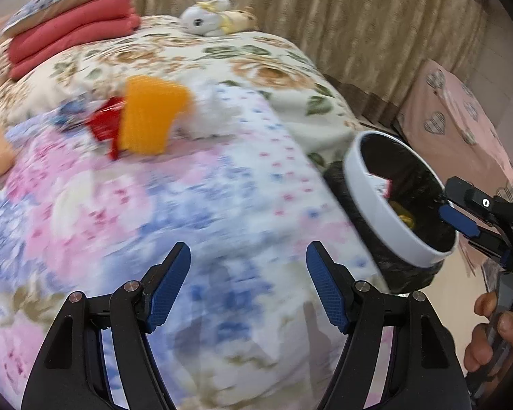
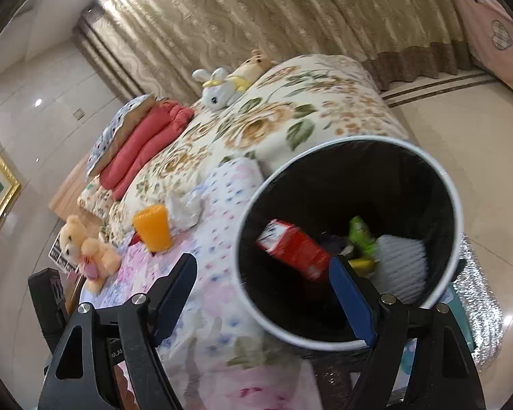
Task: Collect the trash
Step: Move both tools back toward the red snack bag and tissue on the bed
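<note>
Both grippers, left gripper (image 1: 248,285) and right gripper (image 2: 263,294), gape empty beside the white-rimmed black-lined bin (image 2: 456,212), so next, I reckon, comes reaching across the quilt for the ribbed orange plastic cup (image 1: 152,116).

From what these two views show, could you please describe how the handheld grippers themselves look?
Both the left gripper and right gripper have glossy black linkage arms joined by silver round pivot pins. Their fingers carry blue, finely ribbed pads. A bare hand grips the right tool; no sleeve shows.
</note>
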`<state>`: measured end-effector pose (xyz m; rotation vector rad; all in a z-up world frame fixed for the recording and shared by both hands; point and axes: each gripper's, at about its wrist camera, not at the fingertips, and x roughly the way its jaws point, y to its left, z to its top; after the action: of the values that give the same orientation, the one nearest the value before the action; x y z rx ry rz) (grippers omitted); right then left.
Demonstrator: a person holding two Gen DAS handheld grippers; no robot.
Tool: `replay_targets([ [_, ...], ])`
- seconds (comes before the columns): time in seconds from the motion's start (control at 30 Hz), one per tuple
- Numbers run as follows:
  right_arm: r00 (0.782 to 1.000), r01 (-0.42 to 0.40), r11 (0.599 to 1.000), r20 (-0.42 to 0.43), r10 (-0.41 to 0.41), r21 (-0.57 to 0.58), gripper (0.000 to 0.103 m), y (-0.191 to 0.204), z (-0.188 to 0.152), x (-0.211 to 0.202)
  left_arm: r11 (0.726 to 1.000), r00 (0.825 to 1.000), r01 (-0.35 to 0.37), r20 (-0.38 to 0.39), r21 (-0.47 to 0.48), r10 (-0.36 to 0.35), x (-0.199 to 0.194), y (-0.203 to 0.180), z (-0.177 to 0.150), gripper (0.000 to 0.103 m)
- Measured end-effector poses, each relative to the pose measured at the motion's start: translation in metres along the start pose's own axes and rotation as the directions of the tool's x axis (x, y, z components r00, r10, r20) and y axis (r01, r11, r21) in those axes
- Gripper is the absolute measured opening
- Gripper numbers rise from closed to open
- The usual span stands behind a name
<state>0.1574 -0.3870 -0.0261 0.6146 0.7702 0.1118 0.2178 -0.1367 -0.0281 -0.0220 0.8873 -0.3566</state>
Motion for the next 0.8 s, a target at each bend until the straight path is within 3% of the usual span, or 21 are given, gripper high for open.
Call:
replay_targets([
  [0.4,0.997,-0.061,0.992,-0.06,0.054,-0.112,0.082,0.062,-0.022,0.029,0.993,0.997,-0.073,0.019,-0.093,0.075,-0.021,0.067,-0.017,0.072],
  [0.8,0.994,-0.077,0.976,-0.088,0.06,-0.204,0.082,0.104,-0.03,0.074,0.984,0.992,-0.118,0.03,-0.13,0.123,-0.019,0.107,-0.006,0.072],
])
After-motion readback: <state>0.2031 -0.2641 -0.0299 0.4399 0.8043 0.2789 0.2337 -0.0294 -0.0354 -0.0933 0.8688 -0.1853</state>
